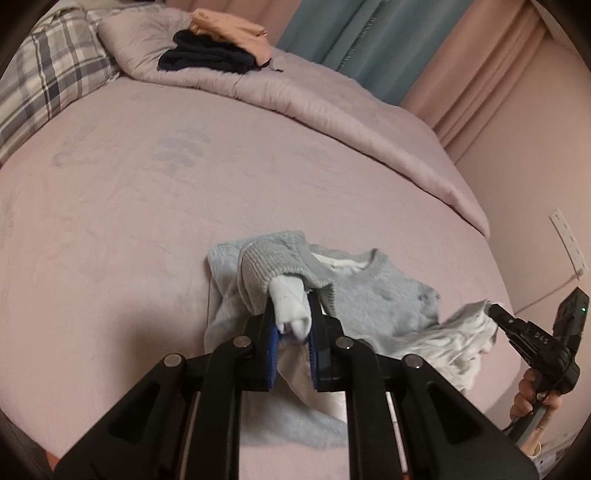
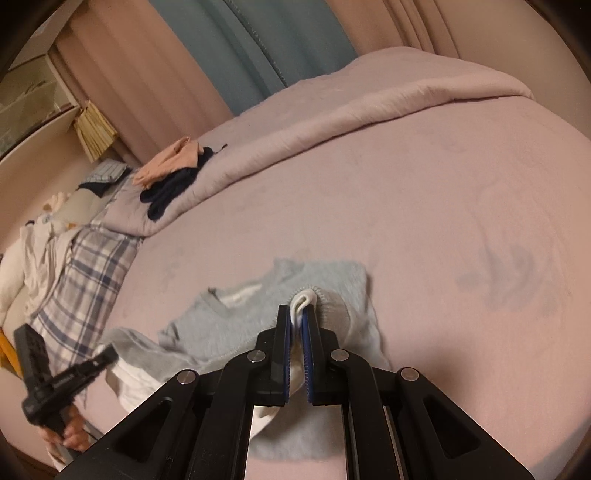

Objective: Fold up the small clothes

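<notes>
A small light blue-grey sweater [image 1: 384,295] with a white lining lies crumpled on the pink bed [image 1: 147,206]. My left gripper [image 1: 291,306] is shut on a ribbed cuff and its white lining at one side. My right gripper [image 1: 493,308] shows at the right of the left wrist view, shut on the other sleeve end. In the right wrist view the right gripper [image 2: 297,312] pinches a white-lined cuff of the sweater [image 2: 236,325], and the left gripper [image 2: 110,355] holds the opposite sleeve at the lower left.
A folded pink duvet [image 1: 332,110] runs along the far side of the bed. A pile of dark and peach clothes [image 1: 218,48] sits on it. A plaid pillow [image 1: 48,74] lies at the left. Curtains [image 1: 369,33] and a wall [image 1: 535,129] bound the far and right sides.
</notes>
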A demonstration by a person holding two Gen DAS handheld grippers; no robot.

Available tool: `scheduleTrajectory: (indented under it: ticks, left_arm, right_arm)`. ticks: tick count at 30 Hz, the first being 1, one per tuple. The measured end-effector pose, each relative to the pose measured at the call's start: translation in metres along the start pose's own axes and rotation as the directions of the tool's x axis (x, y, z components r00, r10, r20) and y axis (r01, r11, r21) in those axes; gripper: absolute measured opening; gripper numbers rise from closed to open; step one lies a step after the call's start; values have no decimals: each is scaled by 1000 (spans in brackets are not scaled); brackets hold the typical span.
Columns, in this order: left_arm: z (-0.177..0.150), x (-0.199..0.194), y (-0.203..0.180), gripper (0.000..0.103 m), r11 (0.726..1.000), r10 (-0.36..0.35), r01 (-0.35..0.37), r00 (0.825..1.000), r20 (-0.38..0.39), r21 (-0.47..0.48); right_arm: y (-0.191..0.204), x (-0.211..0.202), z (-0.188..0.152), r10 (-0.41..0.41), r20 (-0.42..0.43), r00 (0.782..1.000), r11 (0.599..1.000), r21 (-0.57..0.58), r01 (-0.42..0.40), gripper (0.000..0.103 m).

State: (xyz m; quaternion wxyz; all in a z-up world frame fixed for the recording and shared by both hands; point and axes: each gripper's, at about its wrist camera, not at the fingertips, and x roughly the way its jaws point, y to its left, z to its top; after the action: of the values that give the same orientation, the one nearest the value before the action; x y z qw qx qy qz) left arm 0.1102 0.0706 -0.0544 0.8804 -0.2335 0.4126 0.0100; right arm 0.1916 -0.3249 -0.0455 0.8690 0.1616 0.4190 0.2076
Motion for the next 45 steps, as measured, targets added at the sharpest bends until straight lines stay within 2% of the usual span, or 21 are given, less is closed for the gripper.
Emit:
scheduleTrajectory:
  ticks: [4, 9, 15, 20, 23, 24, 26, 27, 28, 29, 31, 32, 34, 37, 39, 42, 43, 45]
  left_arm:
    - [16, 30, 10, 12, 999, 43, -44, 999, -26, -29]
    - [31, 67, 19, 13, 993, 104, -106, 993, -59, -47]
    - [40, 111, 25, 13, 986, 158, -164, 980, -120, -39]
    - [40, 123, 25, 16, 985, 163, -171, 976, -146, -38]
    - [45, 116, 28, 16, 988, 137, -145, 980, -147, -47]
    - [48, 110, 30, 20, 991, 114, -123, 983, -142, -57]
    - [53, 96, 32, 35, 993, 90, -98, 989, -118, -63]
    - [55, 87, 32, 48, 993, 90, -96, 991, -99, -62]
    - [56, 75, 32, 55, 993, 92, -96, 994, -66, -61]
    - [56, 63, 33, 57, 994, 92, -94, 995, -34, -59]
    - [54, 48, 35, 58, 995, 86, -87, 996, -10, -56]
    - [51, 44, 37, 58, 995, 82, -82, 997, -15, -51]
    - [43, 40, 40, 58, 996, 84, -86, 996, -35, -39]
    - [30, 52, 39, 65, 992, 126, -128, 989, -71, -16]
    - [20, 64, 43, 65, 988, 151, -154, 982, -112, -21]
    - [8, 79, 50, 61, 990, 125, -134, 979, -163, -41]
    - [6, 82, 49, 49, 991, 121, -130, 978, -171, -39]
    - [2, 90, 49, 37, 991, 127, -134, 973, -192, -27]
  right_arm:
    - [-1, 22, 17, -27, -14, 1000, 1000, 6, 27, 8]
    - [-6, 63, 34, -58, -71, 996, 998, 29, 60, 8]
    - [-9, 112, 43, -130, -148, 980, 990, 40, 138, 8]
    - [-13, 133, 38, -185, -190, 964, 980, 34, 195, 8]
    - [-17, 132, 37, -183, -190, 965, 979, 53, 196, 8]
    - [-17, 128, 37, -185, -180, 966, 978, 58, 198, 8]
    - [-19, 123, 39, -184, -161, 970, 979, 56, 195, 8]
    - [-20, 118, 41, -191, -154, 969, 978, 49, 201, 10]
    - [-19, 110, 42, -199, -139, 970, 978, 40, 206, 14]
    - [-20, 106, 44, -204, -123, 971, 977, 36, 210, 17]
    - [-20, 94, 46, -241, -80, 967, 969, 28, 244, 47]
    - [-21, 87, 46, -260, -51, 964, 965, 32, 262, 52]
    - [-24, 73, 42, -266, -5, 964, 962, 57, 266, 55]
    - [-29, 65, 33, -247, -14, 969, 968, 52, 247, 55]
    - [-28, 70, 24, -241, -42, 970, 970, 26, 242, 55]
    - [-26, 89, 16, -252, -92, 963, 967, 4, 254, 55]
    - [-25, 95, 14, -250, -108, 962, 968, -3, 251, 55]
    - [-24, 104, 10, -243, -127, 962, 970, -22, 242, 54]
